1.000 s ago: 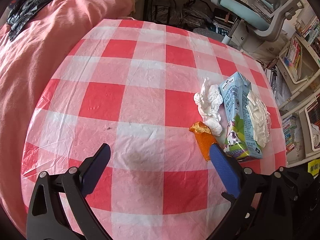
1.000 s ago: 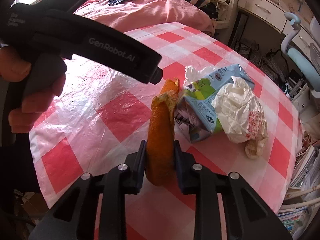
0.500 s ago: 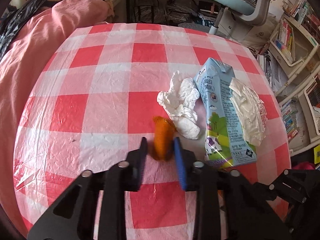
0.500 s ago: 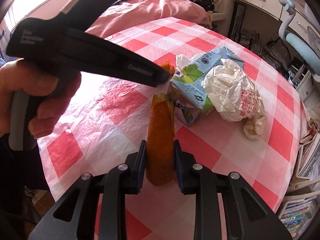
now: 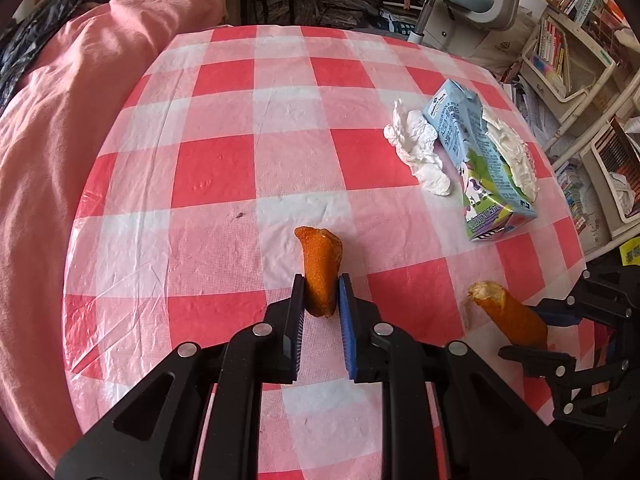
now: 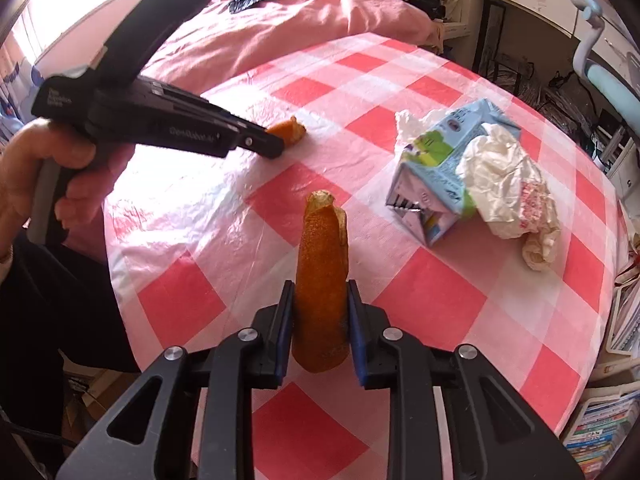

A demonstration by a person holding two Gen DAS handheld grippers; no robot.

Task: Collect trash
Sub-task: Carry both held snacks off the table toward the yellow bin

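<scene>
Left wrist view: left gripper jaws closing, pinching orange peel.

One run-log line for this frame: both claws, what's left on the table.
left claw: closing on orange peel | right claw: shut on second peel | on table: milk carton, tissue, wrapper
</scene>
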